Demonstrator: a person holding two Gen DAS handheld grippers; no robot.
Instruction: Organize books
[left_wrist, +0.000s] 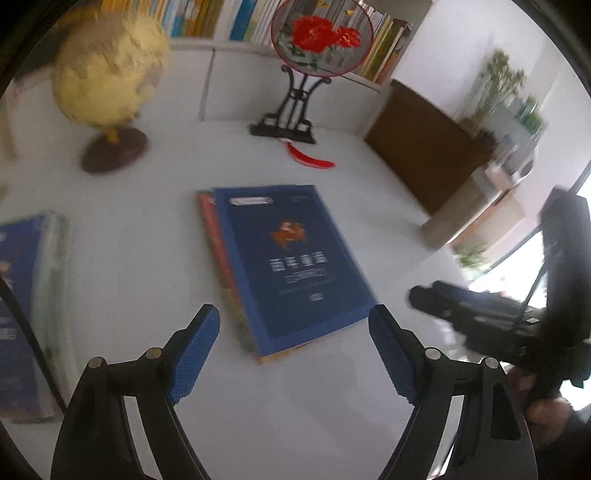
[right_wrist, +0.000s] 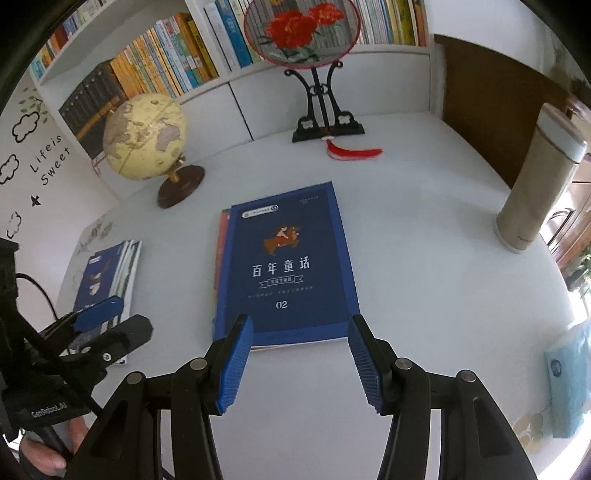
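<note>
Books lie in 2 places on the white tabletop (right_wrist: 424, 258): a blue volume marked 02 (right_wrist: 288, 266) rests flat on a red-edged book (right_wrist: 220, 236) in the middle, and a second small stack (right_wrist: 110, 273) sits well apart to the left, near the globe (right_wrist: 146, 136). We judge this as the approach step, before any grasp.

Our right claw (right_wrist: 301, 365) points down at the near edge of the blue volume, jaws spread with nothing between the pads; the tips stand just at the book's lower corners, and we cannot tell whether they touch it. Our left claw (left_wrist: 293, 354) is also spread wide and empty, hovering short of the same stack's near edge.

Next, we think, 1 claw must come lower and slip a pad under the cover's edge, since a flat book gives little to pinch. The lower book sticks out to the left, so squaring the pair probably calls for a sideways nudge first. A tumbler (right_wrist: 537, 181) and the embroidered fan stand (right_wrist: 325, 122) stay clear of the route.
</note>
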